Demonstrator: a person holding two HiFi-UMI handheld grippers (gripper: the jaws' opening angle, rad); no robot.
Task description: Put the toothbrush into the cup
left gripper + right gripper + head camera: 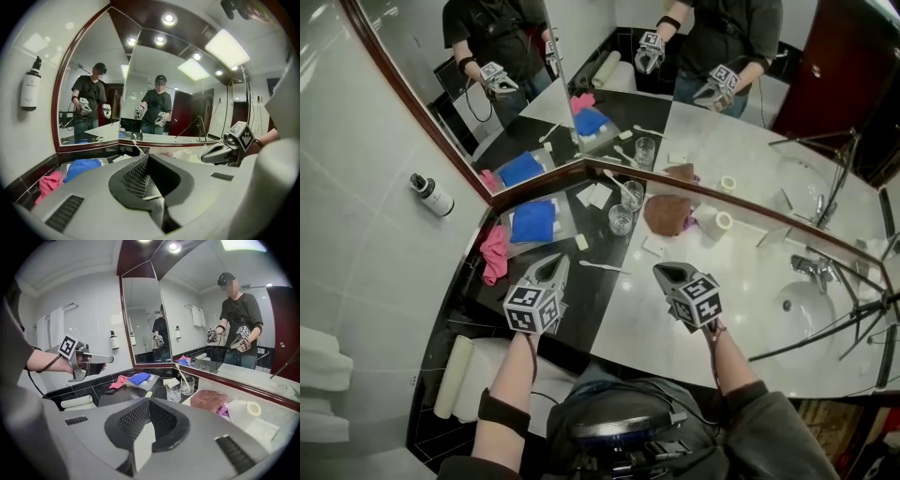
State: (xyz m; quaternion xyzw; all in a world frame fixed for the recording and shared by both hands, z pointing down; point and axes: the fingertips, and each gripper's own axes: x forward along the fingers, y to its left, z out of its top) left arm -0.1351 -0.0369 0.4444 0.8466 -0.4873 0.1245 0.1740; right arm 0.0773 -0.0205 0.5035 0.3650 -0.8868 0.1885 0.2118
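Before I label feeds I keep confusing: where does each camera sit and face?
Head view: on the head, down at the counter; left claw, right claw, forearms.
Left gripper view: on left claw, toward mirror; right claw.
Right gripper view: on right claw, toward cups; left claw.
Shared: head and right views show both cups.

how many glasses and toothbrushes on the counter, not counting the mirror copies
glasses: 2
toothbrushes: 2
total: 4
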